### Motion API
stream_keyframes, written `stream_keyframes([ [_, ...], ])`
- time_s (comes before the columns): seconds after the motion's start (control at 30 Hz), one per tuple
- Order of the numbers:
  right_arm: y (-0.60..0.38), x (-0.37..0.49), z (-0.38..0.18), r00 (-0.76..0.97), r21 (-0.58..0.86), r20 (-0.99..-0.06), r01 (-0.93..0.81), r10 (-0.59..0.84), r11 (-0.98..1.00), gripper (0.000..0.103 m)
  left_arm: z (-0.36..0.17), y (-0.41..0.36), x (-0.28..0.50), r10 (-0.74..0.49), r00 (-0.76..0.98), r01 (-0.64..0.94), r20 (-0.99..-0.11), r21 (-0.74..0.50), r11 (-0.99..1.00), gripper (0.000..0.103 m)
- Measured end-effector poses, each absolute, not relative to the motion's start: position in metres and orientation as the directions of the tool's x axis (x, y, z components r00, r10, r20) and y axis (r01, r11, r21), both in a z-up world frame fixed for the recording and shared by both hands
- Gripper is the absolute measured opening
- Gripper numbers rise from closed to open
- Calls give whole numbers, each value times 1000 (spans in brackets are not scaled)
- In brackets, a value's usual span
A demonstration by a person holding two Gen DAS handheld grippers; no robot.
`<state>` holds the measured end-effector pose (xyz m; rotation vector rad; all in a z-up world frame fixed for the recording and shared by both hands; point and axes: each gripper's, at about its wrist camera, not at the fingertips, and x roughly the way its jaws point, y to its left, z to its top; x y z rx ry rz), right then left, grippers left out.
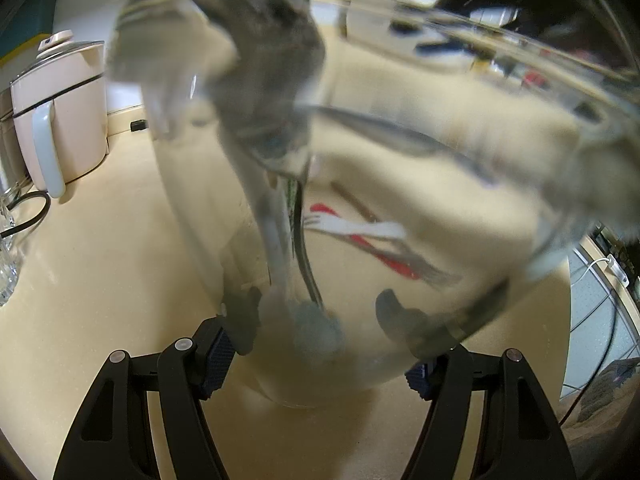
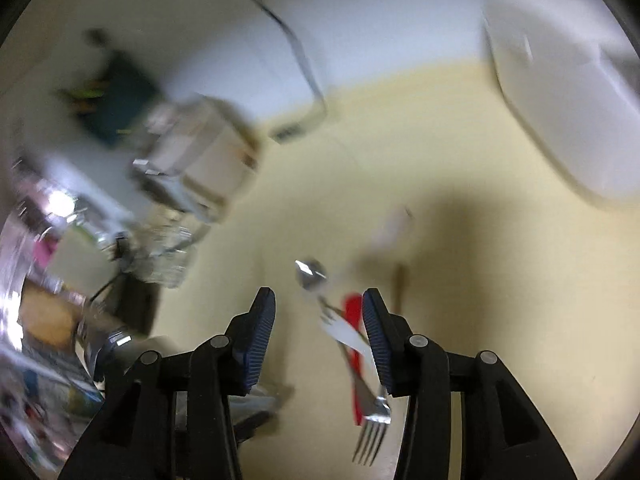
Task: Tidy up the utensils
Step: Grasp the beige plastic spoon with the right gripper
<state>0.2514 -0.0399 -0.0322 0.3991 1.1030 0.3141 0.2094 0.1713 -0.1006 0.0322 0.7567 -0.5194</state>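
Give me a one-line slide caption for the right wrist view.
Open right gripper above a loose pile of cutlery on the cream counter: metal fork, spoon, red utensil.

Right gripper (image 2: 318, 324) over cream counter (image 2: 460, 160), jaws apart, nothing between pads. Below, loosely piled: metal spoon (image 2: 311, 273), white fork (image 2: 340, 330), red utensil (image 2: 354, 356), metal fork (image 2: 370, 436). Blurred clear container (image 2: 192, 156) toward left edge.

A pink electric pot (image 1: 60, 108) sits beside what looks like crystal glassware (image 1: 8, 256).
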Motion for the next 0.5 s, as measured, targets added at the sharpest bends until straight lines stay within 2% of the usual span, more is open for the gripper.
stream_keyframes([
  [0.27, -34, 329, -98, 377, 367, -870, 65, 317, 928, 46, -101, 173, 211, -439, 607, 461, -662, -156, 873, 74],
  [0.5, -22, 359, -117, 397, 281, -891, 97, 222, 955, 46, -100, 173, 211, -439, 607, 461, -662, -157, 874, 74],
])
